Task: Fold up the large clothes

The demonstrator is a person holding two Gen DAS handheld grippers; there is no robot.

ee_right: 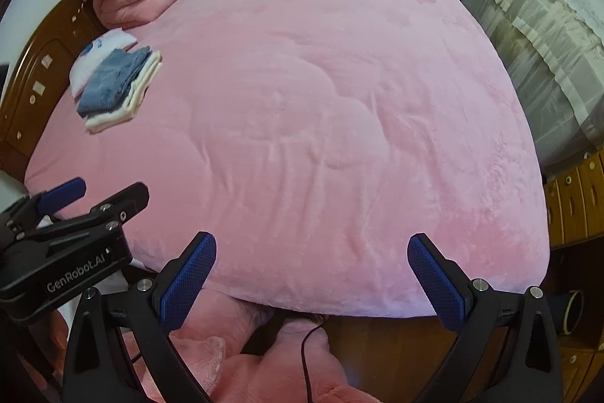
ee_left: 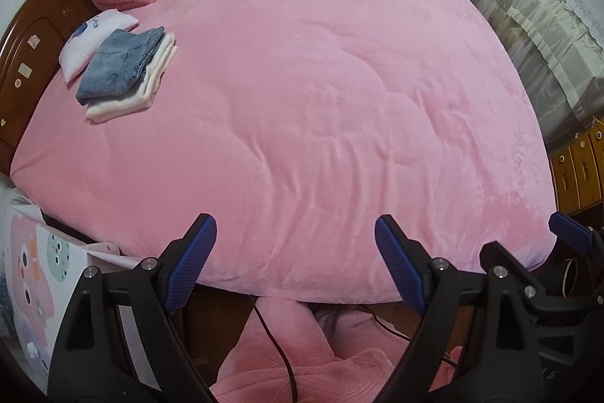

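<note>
Both the left tongs (ee_left: 295, 244) and the right tongs (ee_right: 311, 261) hang wide open and hold nothing above the pink bed (ee_left: 302, 101), while folded clothes (ee_left: 124, 70) sit stacked at ten o'clock, out of the way.

the only readable text is the white lettering "genrobot.ai" on the side of the black plastic body of the left gripper (ee_right: 81, 193), seen in the right wrist view. the blue print on the folded white garment (ee_left: 88, 38) is too small to read.
</note>
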